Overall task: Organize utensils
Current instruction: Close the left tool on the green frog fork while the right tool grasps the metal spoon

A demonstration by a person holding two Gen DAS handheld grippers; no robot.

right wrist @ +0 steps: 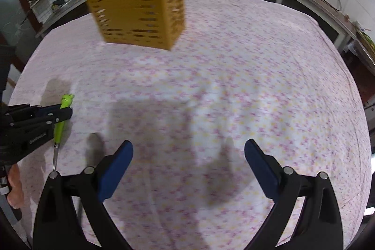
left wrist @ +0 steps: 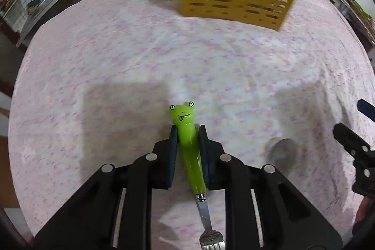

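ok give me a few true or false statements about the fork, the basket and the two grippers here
1. The left gripper is shut on the fork by its green frog handle. True.
2. The right gripper is holding a spoon. False: its jaws stand wide open with nothing between them.
3. The yellow basket lies tipped over on its side. False: it stands upright on the tablecloth.
4. The fork's prongs point back toward the left gripper's camera. True.
5. The fork is already in the basket. False: it is well short of the basket, down at the cloth.
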